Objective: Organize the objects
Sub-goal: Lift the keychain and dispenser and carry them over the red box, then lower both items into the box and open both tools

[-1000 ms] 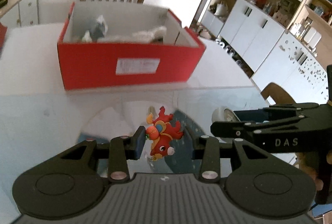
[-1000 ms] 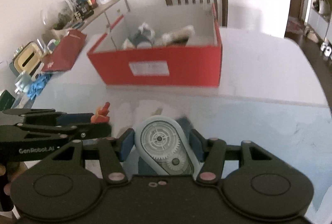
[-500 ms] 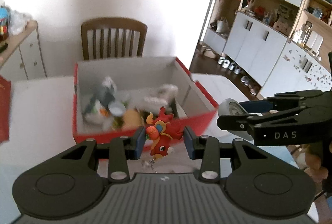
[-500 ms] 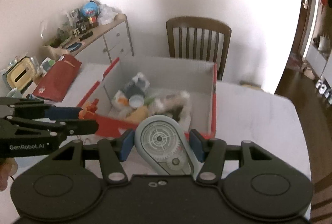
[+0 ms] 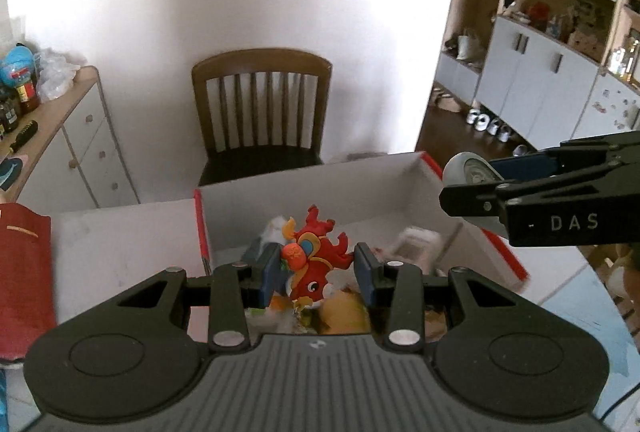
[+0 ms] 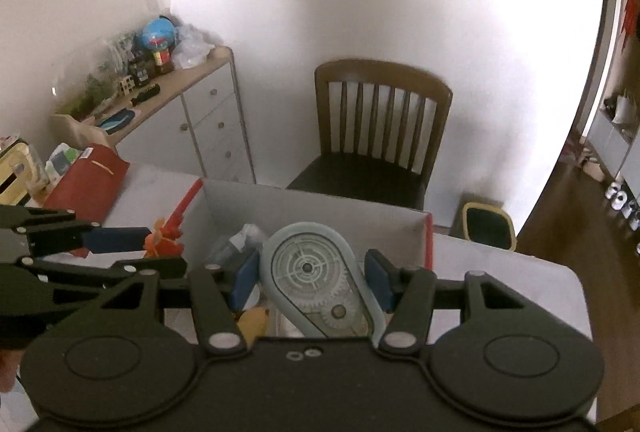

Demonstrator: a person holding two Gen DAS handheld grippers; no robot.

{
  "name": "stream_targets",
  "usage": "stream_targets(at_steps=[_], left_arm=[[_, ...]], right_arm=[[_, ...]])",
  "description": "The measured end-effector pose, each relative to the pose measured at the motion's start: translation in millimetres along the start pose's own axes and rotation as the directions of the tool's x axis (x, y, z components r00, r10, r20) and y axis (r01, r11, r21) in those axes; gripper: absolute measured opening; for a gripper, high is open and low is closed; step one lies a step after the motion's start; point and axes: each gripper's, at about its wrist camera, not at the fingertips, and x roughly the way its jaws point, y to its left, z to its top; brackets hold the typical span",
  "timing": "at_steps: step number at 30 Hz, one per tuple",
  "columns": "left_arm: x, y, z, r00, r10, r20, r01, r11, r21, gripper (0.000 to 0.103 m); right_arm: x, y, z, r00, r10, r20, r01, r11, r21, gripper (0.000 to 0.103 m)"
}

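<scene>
My left gripper is shut on a small red dragon toy and holds it over the open red box. My right gripper is shut on a pale blue correction tape dispenser and also hangs over the box. The box has white inner walls and holds several small items, mostly hidden behind the grippers. The right gripper also shows in the left wrist view, to the right above the box. The left gripper shows in the right wrist view, at the box's left wall.
The box stands on a white table. A wooden chair is behind the table. A red pouch lies on the table at left. A sideboard with clutter stands at left. White cabinets line the right wall.
Both grippers have risen and moved forward with their objects, from above the table in front of the box to over the open box.
</scene>
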Motion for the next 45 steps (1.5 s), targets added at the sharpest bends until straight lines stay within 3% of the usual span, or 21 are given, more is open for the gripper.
stream_targets(at_steps=[5, 13, 26, 30, 37, 39, 45], left_arm=[[34, 1, 1, 0.999, 0.015, -0.051, -0.013, 0.999, 0.038, 0.038], [67, -2, -23, 0.990, 0.017, -0.141, -0.006, 0.997, 0.077, 0.038], [89, -6, -40, 0.975, 0.021, -0.221, -0.005, 0.997, 0.073, 0.039], [95, -6, -43, 0.968, 0.015, -0.249, 0.002, 0.998, 0.067, 0.039], [85, -5, -42, 0.976, 0.015, -0.218, -0.006, 0.999, 0.044, 0.052], [80, -5, -42, 0.979, 0.010, -0.205, -0.002, 0.999, 0.041, 0.060], [63, -5, -37, 0.986, 0.008, -0.167, -0.006, 1.000, 0.015, 0.062]], right_arm=[[33, 2, 0, 0.998, -0.014, -0.060, 0.014, 1.000, -0.007, 0.057], [70, 14, -16, 0.988, -0.049, -0.149, 0.041, 0.997, -0.058, 0.054], [87, 14, -31, 0.975, -0.096, -0.203, 0.078, 0.992, -0.094, 0.054], [83, 13, -32, 0.975, -0.090, -0.204, 0.072, 0.993, -0.094, 0.062], [66, 5, -30, 0.982, -0.081, -0.171, 0.069, 0.995, -0.073, 0.066], [60, 3, -29, 0.984, -0.074, -0.163, 0.064, 0.996, -0.069, 0.068], [38, -1, -29, 0.989, -0.060, -0.136, 0.052, 0.997, -0.064, 0.070]])
